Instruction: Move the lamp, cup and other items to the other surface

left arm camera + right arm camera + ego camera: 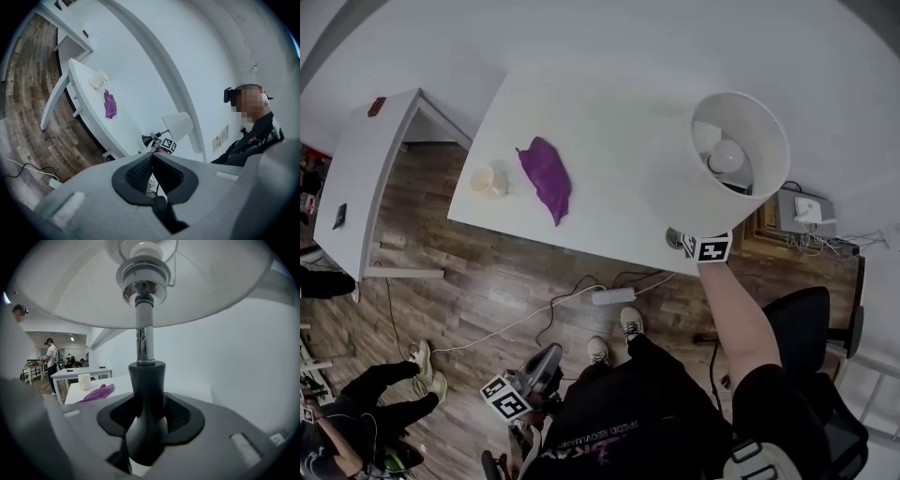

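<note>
A white-shaded lamp (717, 164) with a chrome stem and black neck (146, 390) hangs upright over the right end of the white table (609, 103). My right gripper (147, 406) is shut on that black neck; in the head view it (692, 240) sits under the shade. A cream cup (487, 180) and a purple cloth (547, 176) lie on the table's left part, seen also as cup (84, 380) and cloth (96, 393). My left gripper (511, 394) is low by the person's legs, jaws together and empty (151, 157).
A second white table (366, 178) stands left of the first, across a gap. On the wood floor lie a power strip (612, 296) and cables. An office chair (811, 323) is at the right. Another person (384, 394) crouches at bottom left.
</note>
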Tool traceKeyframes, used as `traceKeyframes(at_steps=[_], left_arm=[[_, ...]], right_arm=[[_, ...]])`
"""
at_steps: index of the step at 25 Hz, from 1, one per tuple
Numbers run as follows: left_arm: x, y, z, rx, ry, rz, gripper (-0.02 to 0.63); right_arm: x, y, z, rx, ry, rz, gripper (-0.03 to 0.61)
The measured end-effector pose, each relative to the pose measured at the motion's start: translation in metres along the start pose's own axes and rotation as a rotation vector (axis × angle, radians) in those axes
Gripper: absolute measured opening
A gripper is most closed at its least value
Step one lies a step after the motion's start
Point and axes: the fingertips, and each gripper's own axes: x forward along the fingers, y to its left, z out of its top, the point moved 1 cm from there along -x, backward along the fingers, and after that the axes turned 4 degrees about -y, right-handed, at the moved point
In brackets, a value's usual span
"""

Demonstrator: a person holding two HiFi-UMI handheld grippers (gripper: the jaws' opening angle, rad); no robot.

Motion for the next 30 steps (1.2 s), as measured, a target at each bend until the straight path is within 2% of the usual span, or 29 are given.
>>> traceKeyframes(at_steps=[7,14,30], left_arm=[[-0.003,-0.002,0.009,0.015,0.072,-0.095,-0.002],[-0.004,-0.007,0.009,0.024,0.151,-0.188,-0.002],[-0.019,-0.028,-0.023,0.038,0.321,-0.392,-0.002]], right_arm=[[-0.055,-0.023,0.013,0.045,-0.018,-0.131,0.163],[-0.122,-0.044,0.025,0.028,-0.035,-0.263,0.163],[-0.304,-0.071,0.036,0.021,-0.066,-0.558,0.163]])
